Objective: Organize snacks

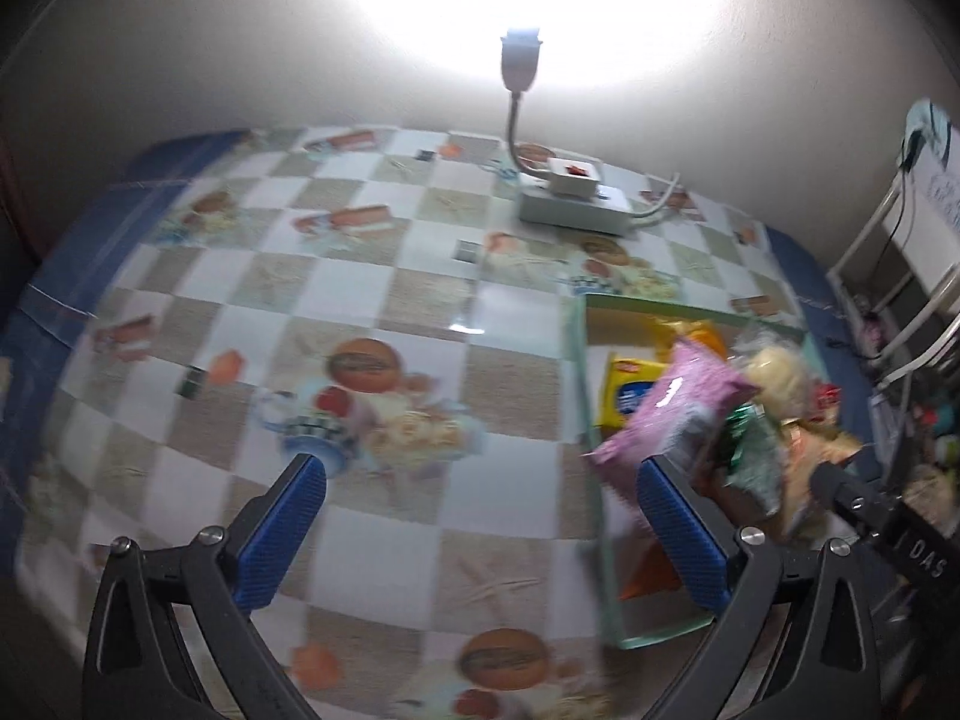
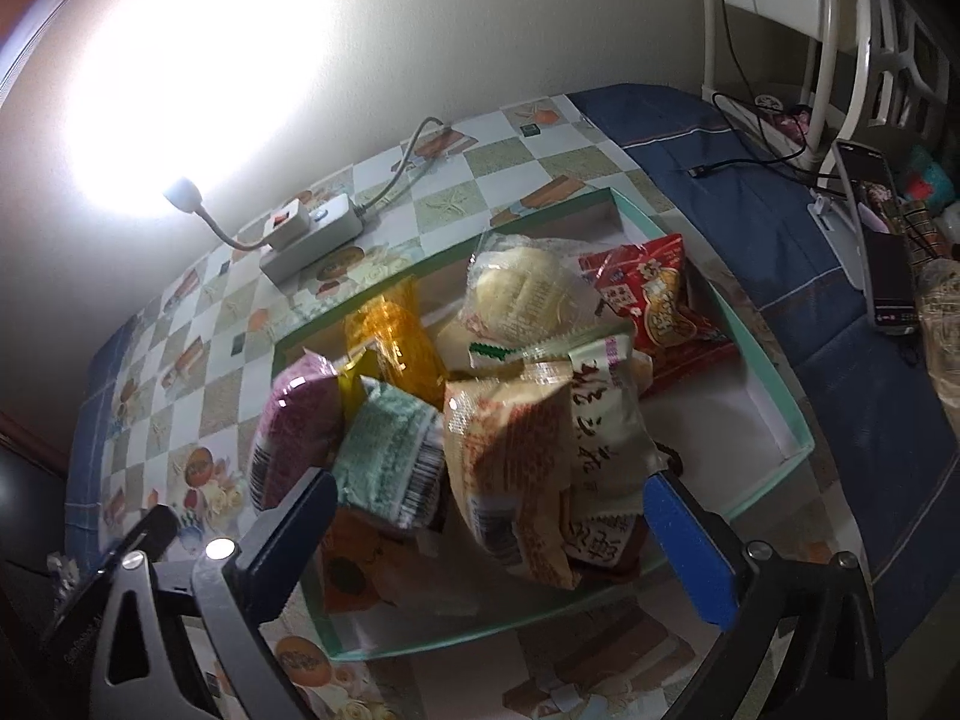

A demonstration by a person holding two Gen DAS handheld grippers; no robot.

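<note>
Snack packets lay heaped in a shallow green-rimmed box (image 2: 774, 360) on the counter (image 1: 420, 312), at the end near a blue cloth. In the right wrist view the pile held a pink packet (image 2: 294, 426), a pale green packet (image 2: 384, 450), an orange printed packet (image 2: 510, 468), a cream packet with dark script (image 2: 606, 438), a yellow-amber packet (image 2: 390, 342), a clear-wrapped pale pastry (image 2: 522, 294) and a red packet (image 2: 654, 300). Several leaned on each other, tilted; none stood in a tidy row.

The right hand-held gripper (image 2: 486, 540) hung over the near end of the box, jaws spread wide, nothing pinched; the green and orange packets showed between its fingers but neither pad pressed on them. The left hand-held gripper (image 1: 480, 528) was likewise released and empty, mostly over bare checked cloth, its right finger overlapping the pink packet (image 1: 666, 408) at the box's left wall.

Judgement: the gathering step looked finished, as no packet lay loose on the counter in either view. The next move probably calls for straightening the heap, picking 1 packet at a time. A white power strip (image 1: 573, 204) with a gooseneck lamp (image 1: 521, 60) sat by the wall, well apart.
</note>
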